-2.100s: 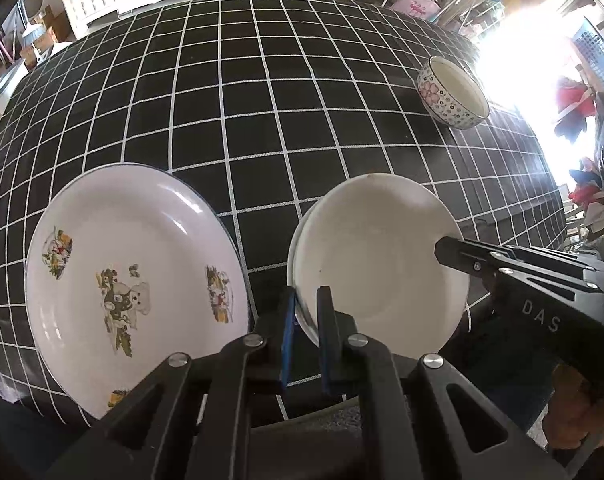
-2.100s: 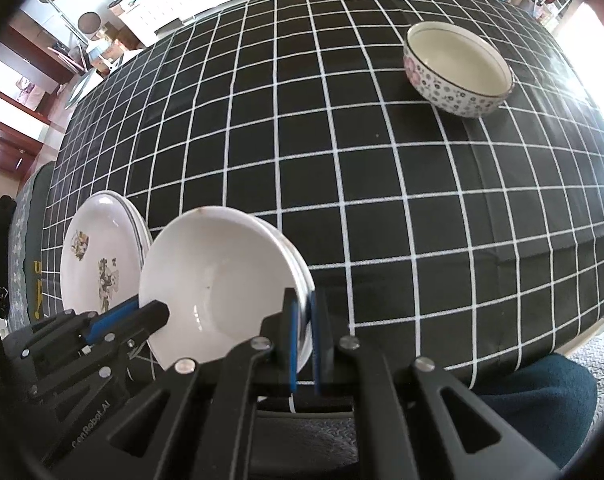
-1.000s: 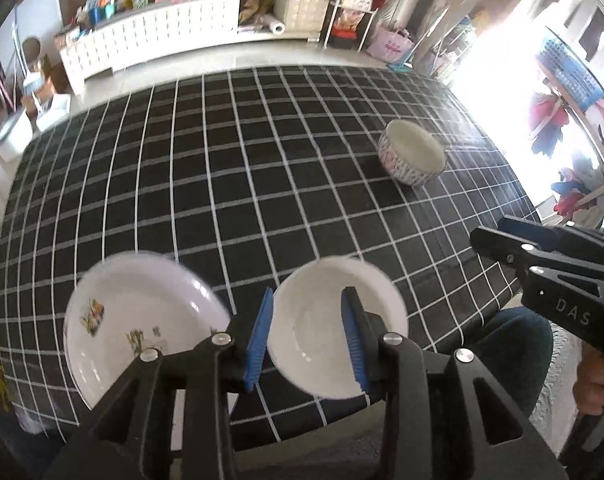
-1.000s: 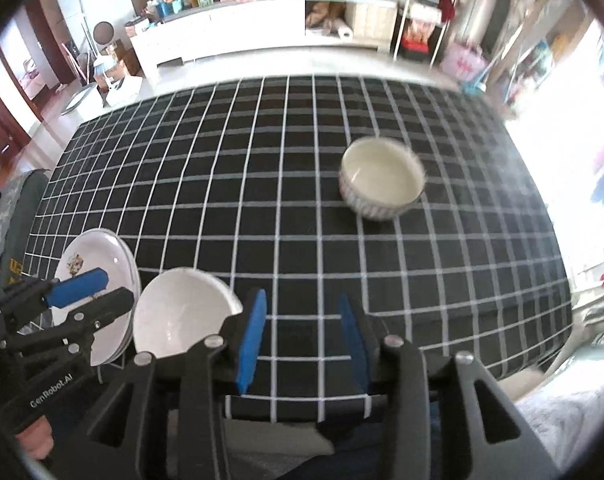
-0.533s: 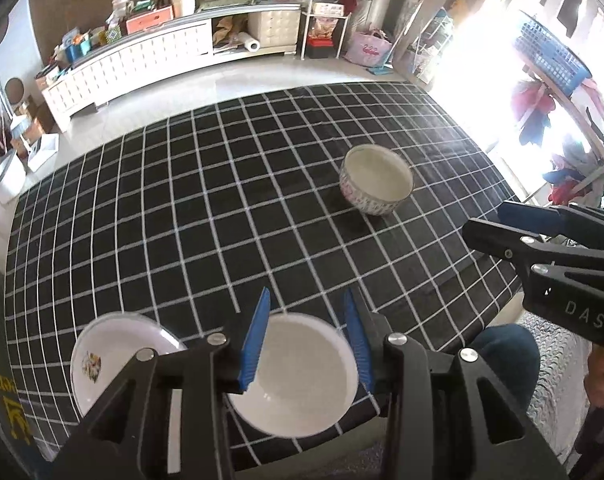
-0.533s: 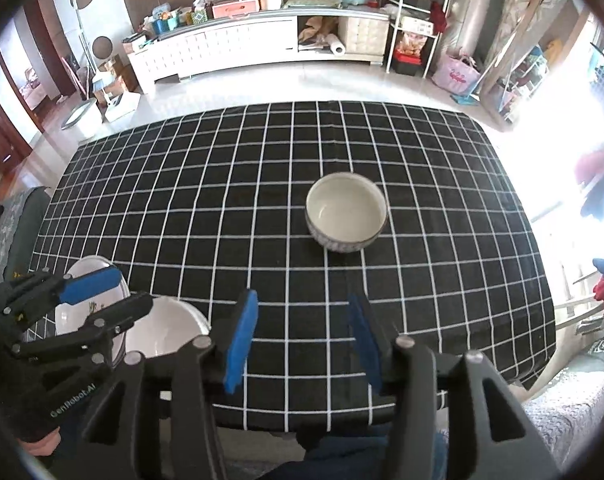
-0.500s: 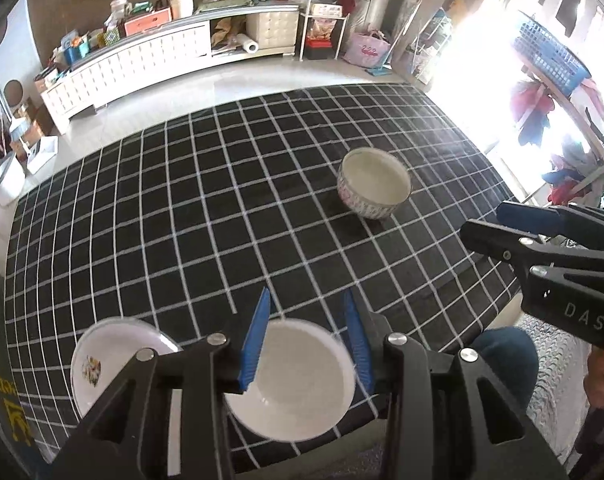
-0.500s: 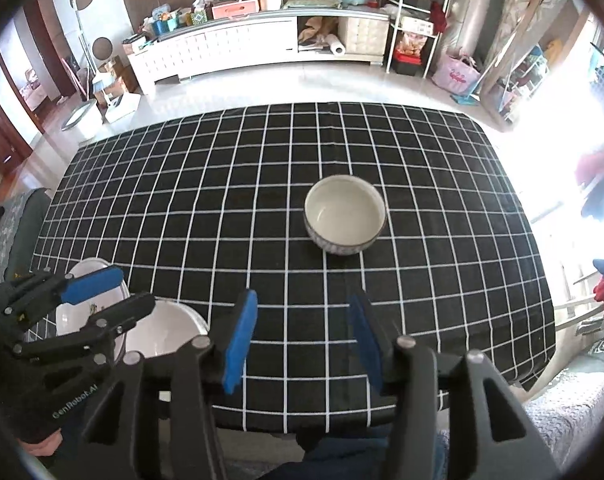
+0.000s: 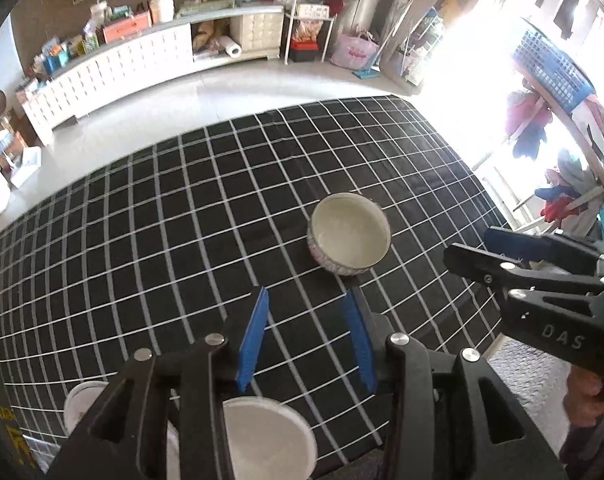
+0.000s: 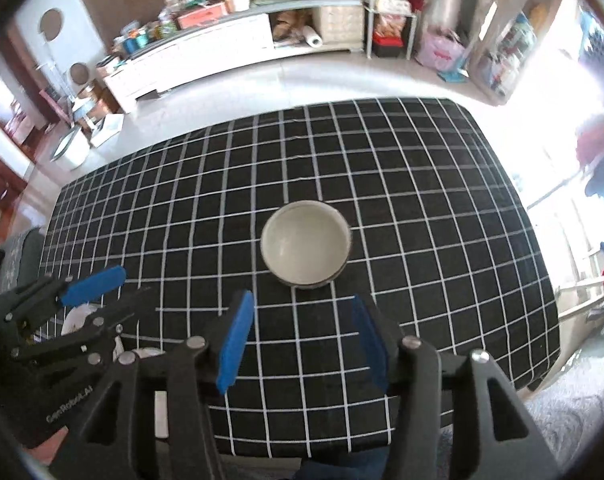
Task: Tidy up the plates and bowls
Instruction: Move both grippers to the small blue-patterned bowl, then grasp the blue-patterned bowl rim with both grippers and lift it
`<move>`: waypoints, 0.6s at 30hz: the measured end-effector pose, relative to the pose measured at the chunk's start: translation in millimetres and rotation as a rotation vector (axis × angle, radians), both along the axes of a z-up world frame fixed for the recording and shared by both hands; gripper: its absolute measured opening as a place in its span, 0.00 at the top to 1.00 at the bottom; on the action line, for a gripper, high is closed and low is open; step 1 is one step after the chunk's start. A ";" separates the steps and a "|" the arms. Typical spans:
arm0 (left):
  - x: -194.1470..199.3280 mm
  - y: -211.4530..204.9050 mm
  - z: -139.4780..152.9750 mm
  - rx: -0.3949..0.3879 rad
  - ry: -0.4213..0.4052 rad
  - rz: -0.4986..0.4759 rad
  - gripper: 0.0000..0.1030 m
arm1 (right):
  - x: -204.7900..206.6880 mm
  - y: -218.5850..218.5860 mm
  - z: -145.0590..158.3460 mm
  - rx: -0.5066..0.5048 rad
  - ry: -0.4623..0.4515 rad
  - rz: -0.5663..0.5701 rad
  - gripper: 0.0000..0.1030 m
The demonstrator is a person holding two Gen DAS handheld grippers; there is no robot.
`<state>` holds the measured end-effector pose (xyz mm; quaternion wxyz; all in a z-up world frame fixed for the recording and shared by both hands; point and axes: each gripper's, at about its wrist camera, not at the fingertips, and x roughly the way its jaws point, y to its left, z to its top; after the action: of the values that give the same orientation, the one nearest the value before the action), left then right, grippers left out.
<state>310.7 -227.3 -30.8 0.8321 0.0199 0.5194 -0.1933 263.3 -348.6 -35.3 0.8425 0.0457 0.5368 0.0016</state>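
The right claw (image 10: 302, 344) is empty, its jaws opening, and the patterned bowl (image 10: 306, 250) sits upright on the checked bench (image 10: 442, 240) straight ahead, centred between its pads. The left claw (image 9: 308, 336), part open and empty, sees that bowl (image 9: 350, 234) ahead and slightly right, so the right hand looks better lined up. Being round, the bowl has no long axis, mouth up; the white plates (image 9: 261, 436) lie at the near edge.

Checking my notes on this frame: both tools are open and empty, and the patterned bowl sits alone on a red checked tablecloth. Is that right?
One detail is off: the tablecloth is black with white grid lines, not red, as the right wrist view shows. The rest holds: the patterned bowl sits alone, the left tool is open and empty, and the right tool is empty, its jaws opening.
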 end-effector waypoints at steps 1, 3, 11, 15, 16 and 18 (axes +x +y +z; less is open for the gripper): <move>4.1 -2.5 -1.6 -0.002 0.009 -0.001 0.63 | 5.8 -4.8 -3.2 0.011 0.019 -0.009 0.45; 18.2 -12.4 -7.5 -0.007 0.035 -0.003 0.63 | 14.9 -13.7 -8.1 0.030 0.046 -0.023 0.45; 58.3 -44.2 -37.5 0.022 0.105 0.016 0.61 | 42.0 -44.2 -27.7 0.074 0.099 -0.067 0.45; 73.1 -50.6 -54.2 0.022 0.132 0.027 0.61 | 55.4 -50.5 -42.2 0.090 0.133 -0.064 0.45; 77.4 -52.6 -61.1 0.020 0.145 0.025 0.61 | 59.7 -50.5 -47.4 0.093 0.146 -0.060 0.45; 80.9 -53.9 -69.6 0.021 0.159 0.029 0.61 | 66.0 -52.1 -54.5 0.105 0.160 -0.057 0.45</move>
<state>391.6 -281.2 -100.3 0.7907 0.0056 0.5861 -0.1768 329.3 -400.7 -89.7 0.7930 0.1048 0.6002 0.0022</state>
